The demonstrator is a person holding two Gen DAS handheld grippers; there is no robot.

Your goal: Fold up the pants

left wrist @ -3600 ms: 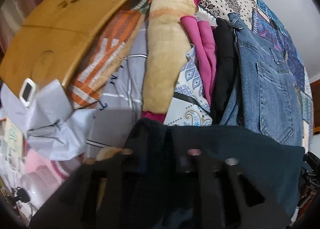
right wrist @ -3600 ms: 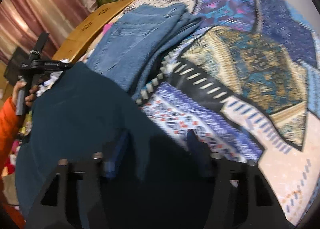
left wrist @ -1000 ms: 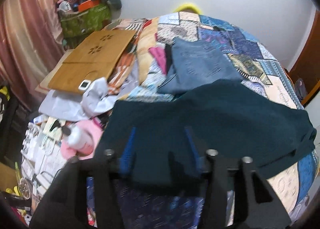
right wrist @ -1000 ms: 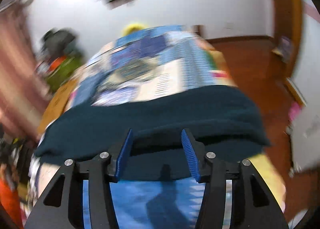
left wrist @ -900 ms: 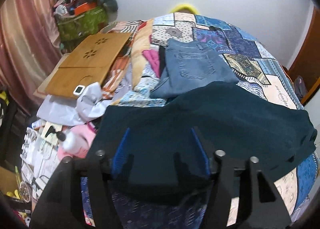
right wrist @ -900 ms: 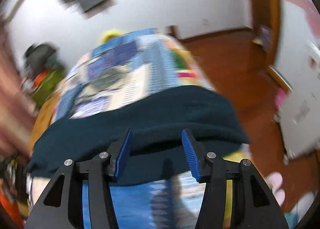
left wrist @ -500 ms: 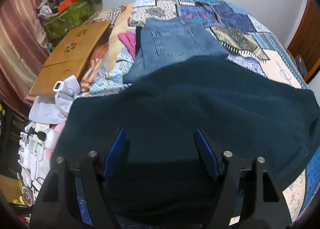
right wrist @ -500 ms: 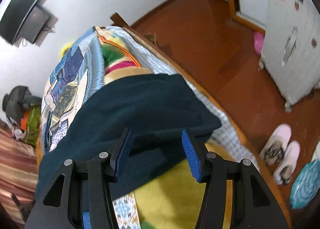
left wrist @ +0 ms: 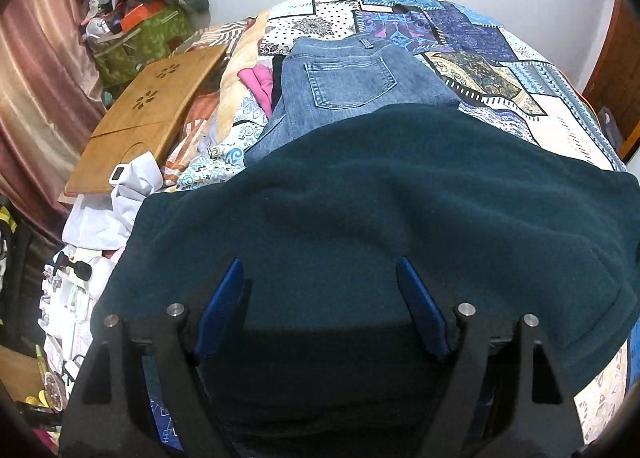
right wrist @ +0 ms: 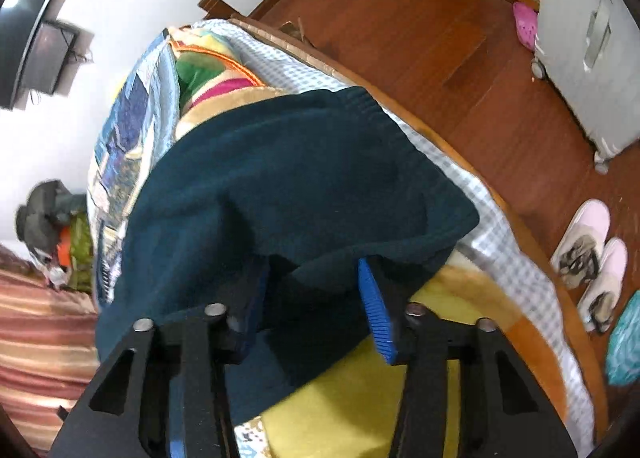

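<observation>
the dark teal fleece pants lie spread across the near end of the patchwork-quilted bed, their far edge overlapping a folded pair of blue denim jeans, with a bamboo lap tray well off to the left. the left gripper has just been opening; its 2 blue pads stand wide apart above the fleece, which runs under them without being pressed, so nothing is clamped there. in the right wrist view the right gripper sits at the right end of the pants, beside the gingham-sheeted bed edge above the wooden floor. its tongs have just been closing and a raised ridge of the teal cloth is bunched between the 2 pads, which look to press on it. judging from the nap and the way it drapes, the fabric is thick, soft and limp, light enough for 1 pinch yet prone to sag and slide on the quilt. the ribbed hem or the waistband looks the firmest place to take hold, pinching both layers together at a corner so the fold stays aligned.
</observation>
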